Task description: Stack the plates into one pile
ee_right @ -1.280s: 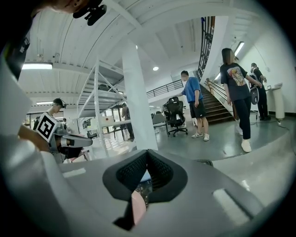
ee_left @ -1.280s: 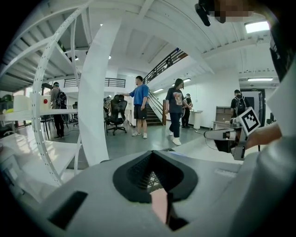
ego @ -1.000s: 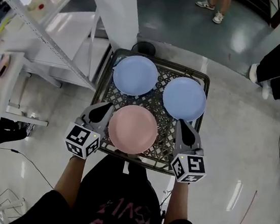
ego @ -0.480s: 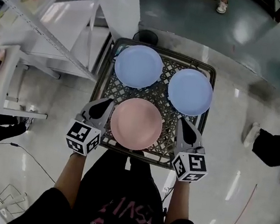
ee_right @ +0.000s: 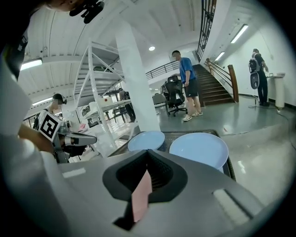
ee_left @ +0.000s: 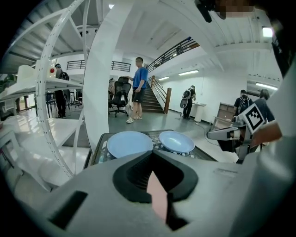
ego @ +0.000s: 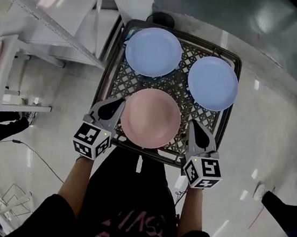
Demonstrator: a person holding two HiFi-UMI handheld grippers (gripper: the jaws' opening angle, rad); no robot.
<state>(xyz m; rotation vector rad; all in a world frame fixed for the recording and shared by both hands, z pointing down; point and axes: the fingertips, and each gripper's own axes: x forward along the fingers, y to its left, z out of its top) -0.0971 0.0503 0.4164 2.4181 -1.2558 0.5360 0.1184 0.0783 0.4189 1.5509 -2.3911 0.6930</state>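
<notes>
— Where is the pink plate (ego: 151,118)?

— At the near middle of the black lattice crate (ego: 175,87), face up and level. It is round, so it has no long axis. Whether it rests on the lattice or hangs just above it, I cannot tell.

— And the grippers?

— Both are clamped on it. The left gripper (ego: 121,104) pinches the plate's left rim and the right gripper (ego: 192,125) pinches its right rim, opposite each other. In each gripper view the jaws stand almost together, with only a thin pink sliver of rim edge-on between the pads.

— How do they point?

— Both point away from the person towards the far side of the crate, leaning slightly inward to the plate. The left marker cube (ego: 91,140) and the right marker cube (ego: 202,172) sit at the near ends, over the crate's near edge.

— What else does the crate hold?

— Two more plates lying flat. The far blue plate (ego: 153,51) fills the far left corner. The right blue plate (ego: 213,83) lies at the far right, its edge passing over the crate's right rim. The two are just beside each other and apart. The pink plate's far rim comes close to both; any touch is hard to judge from above.

— Around the crate?

— A glossy pale floor (ego: 257,156), with white shelving (ego: 46,26) to the far left.
</notes>
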